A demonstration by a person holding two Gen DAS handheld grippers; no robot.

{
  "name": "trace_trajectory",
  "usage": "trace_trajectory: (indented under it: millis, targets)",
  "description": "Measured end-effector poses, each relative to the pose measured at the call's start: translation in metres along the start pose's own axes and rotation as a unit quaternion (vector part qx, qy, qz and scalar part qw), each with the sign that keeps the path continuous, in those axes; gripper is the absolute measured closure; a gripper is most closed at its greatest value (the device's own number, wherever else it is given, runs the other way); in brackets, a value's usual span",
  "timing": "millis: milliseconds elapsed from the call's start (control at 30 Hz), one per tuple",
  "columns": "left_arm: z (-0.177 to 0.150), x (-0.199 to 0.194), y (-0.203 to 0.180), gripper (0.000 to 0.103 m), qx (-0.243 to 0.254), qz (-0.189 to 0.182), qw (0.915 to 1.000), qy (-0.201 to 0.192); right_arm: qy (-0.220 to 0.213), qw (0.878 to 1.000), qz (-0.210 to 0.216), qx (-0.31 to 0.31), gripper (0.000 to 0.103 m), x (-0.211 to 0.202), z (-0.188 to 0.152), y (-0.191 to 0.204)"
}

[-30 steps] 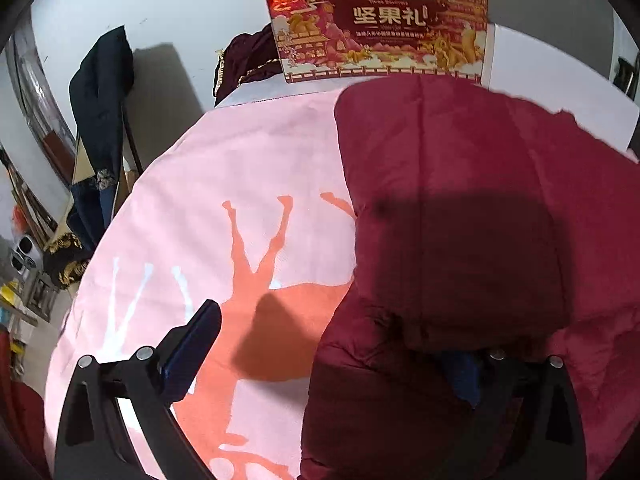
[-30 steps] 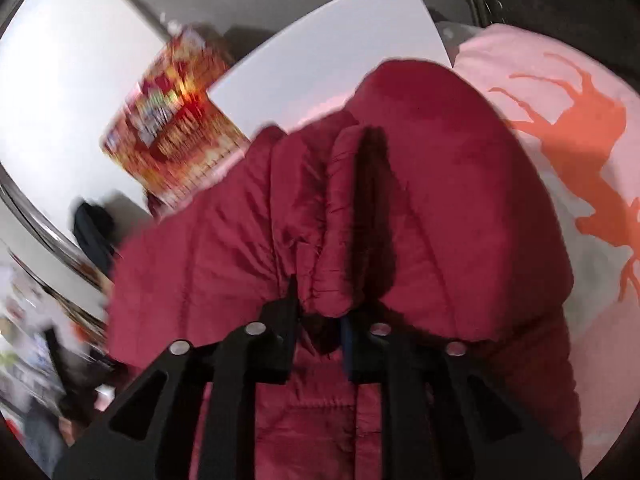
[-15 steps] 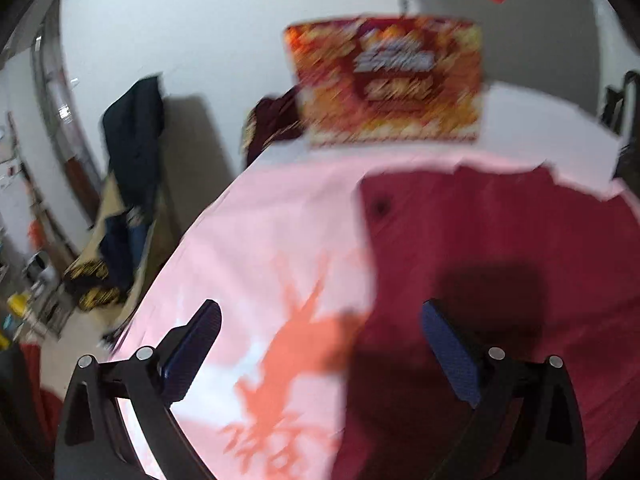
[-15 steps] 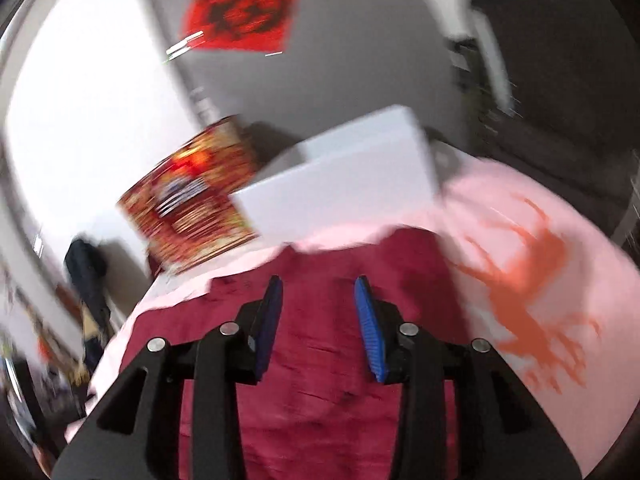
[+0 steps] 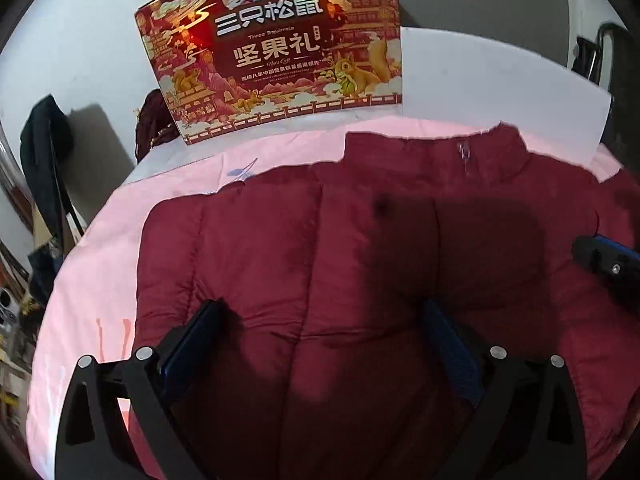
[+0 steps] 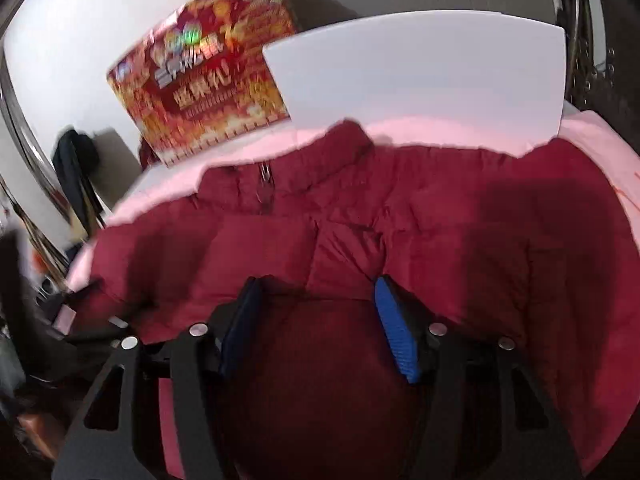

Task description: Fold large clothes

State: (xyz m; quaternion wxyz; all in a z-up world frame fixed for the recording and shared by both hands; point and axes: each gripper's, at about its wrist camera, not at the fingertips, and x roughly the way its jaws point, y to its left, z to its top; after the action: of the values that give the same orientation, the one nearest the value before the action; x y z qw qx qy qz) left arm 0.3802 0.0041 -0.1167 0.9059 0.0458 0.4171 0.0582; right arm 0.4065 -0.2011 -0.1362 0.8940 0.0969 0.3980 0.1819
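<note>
A dark red puffer jacket lies spread flat on a pink cloth, its collar and zip pull at the far side. My left gripper hovers over the jacket's near left part, wide open, with nothing between its blue pads. In the right wrist view, the right gripper hangs over the jacket below the collar. Its jaws are opening and the pads press on nothing. One right finger shows at the left wrist view's right edge.
A red gift box and a white board stand upright behind the jacket at the far edge. Dark clothes hang at the left, and a dark red bundle sits beside the box. A black rack stands at the far right.
A second ago the right gripper was shut on a raised fold of the jacket. Both grippers have let go and moved; the jacket now lies flat and the right jaws stand wider apart.
</note>
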Motion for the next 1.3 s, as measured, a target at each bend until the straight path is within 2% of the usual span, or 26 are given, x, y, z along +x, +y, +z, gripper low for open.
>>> trace_trajectory:
  millis: [133,233,400,500,633,700,733,767,800,900,1033,1133,1200,1300]
  targets:
    - [-0.001,-0.008,0.004,0.003,-0.009,-0.006,0.9999,-0.012,-0.010,1.000,-0.005,-0.012,0.045,-0.002,-0.004,0.004]
    - [-0.010,-0.037,0.018,0.003,-0.014,0.001,0.9991,-0.041,-0.039,0.999,-0.007,-0.003,0.045,-0.024,-0.008,0.003]
    - [-0.021,-0.090,0.044,0.003,-0.017,0.018,0.9948,-0.098,-0.118,0.992,0.007,-0.041,0.044,-0.108,-0.007,0.032]
    - [-0.036,-0.097,0.060,0.003,-0.033,0.011,0.9943,-0.101,-0.132,0.990,-0.001,-0.054,0.043,-0.129,-0.026,0.039]
    - [-0.052,-0.081,0.066,0.003,-0.033,-0.002,0.9971,-0.068,-0.097,0.994,-0.012,-0.040,0.043,-0.114,-0.049,0.032]
    - [-0.057,-0.057,0.062,0.003,-0.023,-0.005,0.9995,-0.021,-0.059,0.997,-0.021,-0.034,0.043,-0.095,-0.055,0.025]
    - [-0.058,-0.035,0.058,0.003,-0.018,-0.003,0.9995,0.025,-0.010,0.999,-0.024,-0.030,0.042,-0.073,-0.057,0.019]
    - [-0.061,-0.022,0.058,0.003,-0.022,-0.008,0.9983,0.053,0.023,0.999,-0.017,-0.025,0.041,-0.058,-0.060,0.014]
    - [-0.060,-0.019,0.061,0.003,-0.035,-0.018,0.9975,0.059,0.036,0.999,-0.002,-0.020,0.041,-0.048,-0.062,0.008]
    - [-0.060,-0.017,0.071,0.003,-0.060,-0.037,0.9956,0.062,0.037,0.999,0.021,-0.001,0.041,-0.051,-0.057,0.001]
    - [-0.062,-0.024,0.071,0.003,-0.056,-0.025,0.9971,0.044,0.031,0.999,0.008,-0.021,0.038,-0.052,-0.061,0.009]
    - [-0.065,-0.040,0.067,0.003,-0.046,-0.004,0.9989,0.009,0.020,0.999,-0.004,-0.029,0.037,-0.057,-0.063,0.013]
    - [-0.067,-0.058,0.061,0.003,-0.036,0.014,0.9990,-0.022,-0.004,0.999,-0.021,-0.032,0.037,-0.068,-0.061,0.014]
    - [-0.064,-0.085,0.047,0.003,-0.025,0.012,0.9977,-0.061,-0.060,0.996,-0.037,-0.047,0.037,-0.091,-0.060,0.022]
